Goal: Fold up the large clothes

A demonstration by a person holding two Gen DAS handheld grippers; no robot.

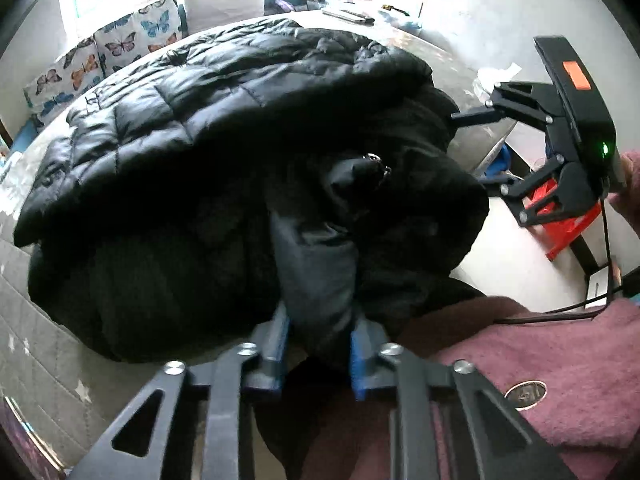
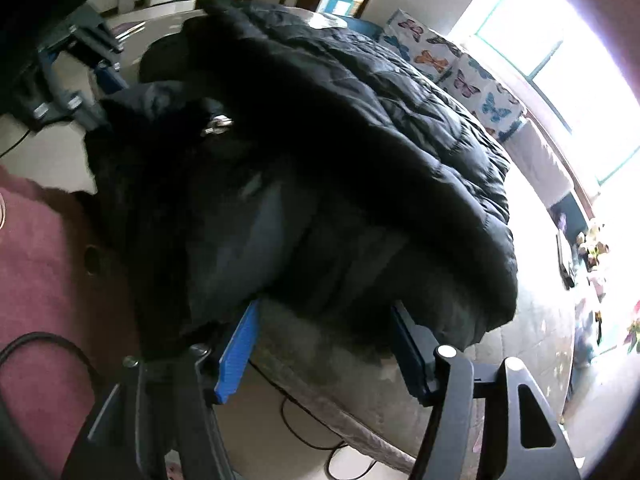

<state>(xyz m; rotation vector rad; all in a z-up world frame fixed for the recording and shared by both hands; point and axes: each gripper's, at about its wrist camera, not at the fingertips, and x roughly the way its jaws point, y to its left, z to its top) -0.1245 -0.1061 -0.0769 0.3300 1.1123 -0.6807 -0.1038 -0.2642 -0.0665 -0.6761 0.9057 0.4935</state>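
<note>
My left gripper (image 1: 318, 332) has its jaws drawn narrow on a grey-blue fold of the black quilted jacket (image 1: 224, 120), pinched between the blue pads (image 1: 276, 344). The jacket lies in a bulky heap on the table (image 1: 44, 340), extending from my left jaws toward 12 o'clock. My right gripper (image 2: 324, 344) holds its jaws wide; the jacket's near edge overhangs them at 12 o'clock, and I cannot tell whether the pads touch it. In the left wrist view this gripper appears at 3 o'clock, beside the jacket. A metal zipper pull (image 1: 376, 166) sits on the heap. A maroon sleeve (image 1: 560, 360) lies at 5 o'clock of the left view. Butterfly-print cushions (image 1: 120, 44) stand beyond the jacket at 11 o'clock, a red stool (image 1: 568, 224) on the floor at 3 o'clock. No writing is legible
</note>
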